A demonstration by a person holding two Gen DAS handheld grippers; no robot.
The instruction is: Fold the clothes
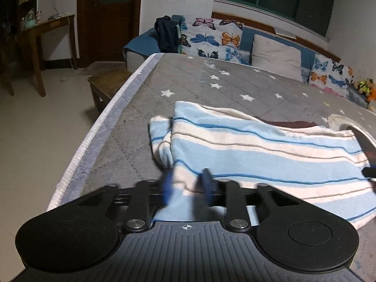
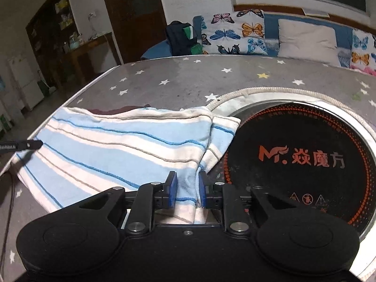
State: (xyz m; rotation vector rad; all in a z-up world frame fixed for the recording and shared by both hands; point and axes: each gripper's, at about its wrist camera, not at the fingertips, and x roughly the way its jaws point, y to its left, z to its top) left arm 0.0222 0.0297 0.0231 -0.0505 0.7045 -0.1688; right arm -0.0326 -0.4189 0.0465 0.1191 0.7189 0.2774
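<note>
One striped towel; right gripper, seemingly left gripper, pinching it

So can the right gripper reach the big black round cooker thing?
Probably yes: the round black induction cooktop lies just beside the right gripper, nothing between, but its fingers hold the blue-and-white striped towel.

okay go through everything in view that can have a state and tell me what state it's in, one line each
Striped towel: folded over, lying on the table, one end partly over the cooktop.
Left hand-held gripper: fingers either side of a towel corner, blurred, grip unclear.
Right hand-held gripper: shut on the towel's edge.
Induction cooktop: set into the table, nothing cooking on it, left edge covered by towel.
Door: closed.
</note>
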